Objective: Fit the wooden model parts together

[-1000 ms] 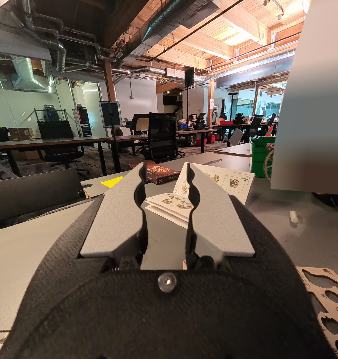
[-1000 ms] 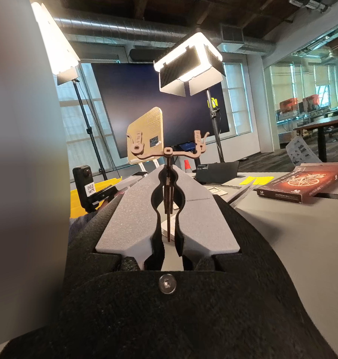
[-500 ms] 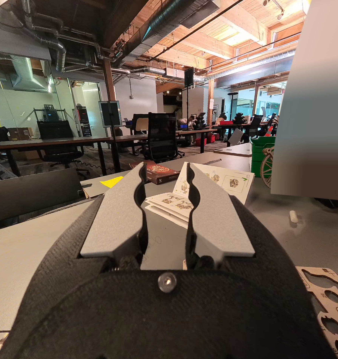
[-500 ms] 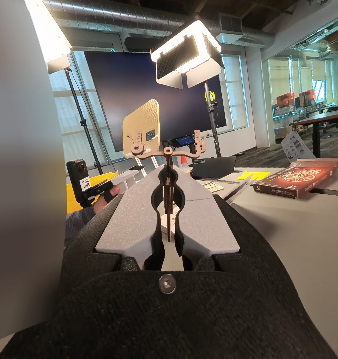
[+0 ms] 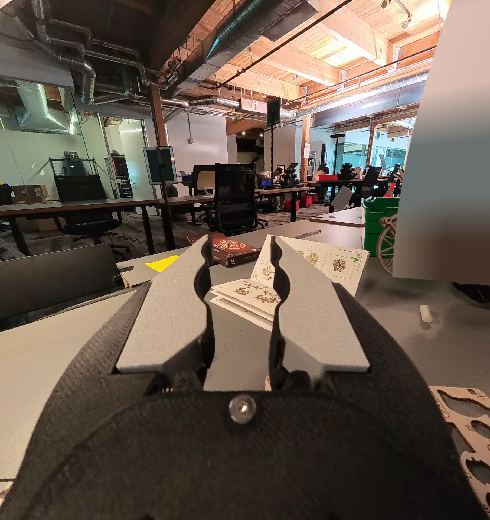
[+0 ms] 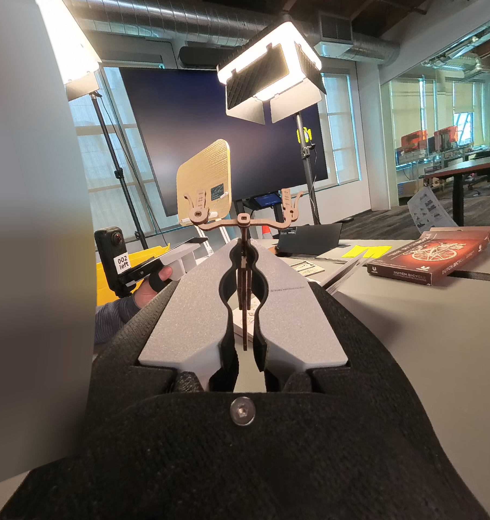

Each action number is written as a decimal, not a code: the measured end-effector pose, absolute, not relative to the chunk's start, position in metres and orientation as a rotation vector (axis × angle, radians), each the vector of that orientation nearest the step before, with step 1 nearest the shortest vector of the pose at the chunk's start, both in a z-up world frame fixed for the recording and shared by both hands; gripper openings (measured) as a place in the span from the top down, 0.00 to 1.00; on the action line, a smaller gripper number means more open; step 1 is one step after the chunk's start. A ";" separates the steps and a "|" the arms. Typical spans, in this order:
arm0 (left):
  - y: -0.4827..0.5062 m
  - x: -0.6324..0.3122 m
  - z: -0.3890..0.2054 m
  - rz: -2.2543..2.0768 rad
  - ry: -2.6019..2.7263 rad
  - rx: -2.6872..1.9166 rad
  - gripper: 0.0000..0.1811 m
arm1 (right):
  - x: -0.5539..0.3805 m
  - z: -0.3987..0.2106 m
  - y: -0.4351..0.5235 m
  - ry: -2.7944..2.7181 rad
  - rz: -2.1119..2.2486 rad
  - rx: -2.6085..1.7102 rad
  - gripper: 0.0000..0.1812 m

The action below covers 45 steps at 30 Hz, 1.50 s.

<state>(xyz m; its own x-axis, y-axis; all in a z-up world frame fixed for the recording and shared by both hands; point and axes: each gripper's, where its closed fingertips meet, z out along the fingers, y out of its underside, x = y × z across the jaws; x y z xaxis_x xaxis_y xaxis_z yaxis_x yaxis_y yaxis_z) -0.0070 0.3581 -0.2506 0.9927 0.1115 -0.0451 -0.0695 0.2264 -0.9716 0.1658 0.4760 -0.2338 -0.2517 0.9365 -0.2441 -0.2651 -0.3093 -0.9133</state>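
So I'm gripping the handlebar assembly (image 6: 243,225) upright in the right tongs (image 6: 243,244), clenched on its stem. The left tongs (image 5: 240,247) are hanging released, nothing between them. Only the left view is showing a wooden wheel (image 5: 388,247) off to their right and a punched sheet (image 5: 477,439), so probably plenty left.

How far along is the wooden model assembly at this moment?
Partly done. The right gripper is shut on an already joined handlebar-and-stem piece, held upright. A built wooden wheel shows beside the green bin. The left gripper is open and empty over the instruction sheets. The punched-out parts sheet lies beside it, so joining remains.
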 end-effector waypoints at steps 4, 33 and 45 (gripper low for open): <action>0.358 -0.004 -0.250 0.130 -0.022 -1.336 0.78 | 0.166 -0.234 0.476 -0.977 1.709 -1.062 1.00; 0.243 -0.067 -0.286 0.232 0.094 -2.146 0.86 | 0.174 -0.220 0.479 -0.931 1.697 -1.019 1.00; 0.213 -0.138 -0.330 0.217 0.225 -2.680 0.71 | 0.175 -0.220 0.482 -0.924 1.702 -1.025 1.00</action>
<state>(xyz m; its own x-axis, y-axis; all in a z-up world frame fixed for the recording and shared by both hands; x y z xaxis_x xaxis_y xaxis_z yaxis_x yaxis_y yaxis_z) -0.1380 0.2127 -0.3304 0.9745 -0.1229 -0.1877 -0.1919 -0.8901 -0.4134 0.1749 0.4817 -0.2200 -0.2353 0.9439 -0.2316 -0.3197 -0.3002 -0.8987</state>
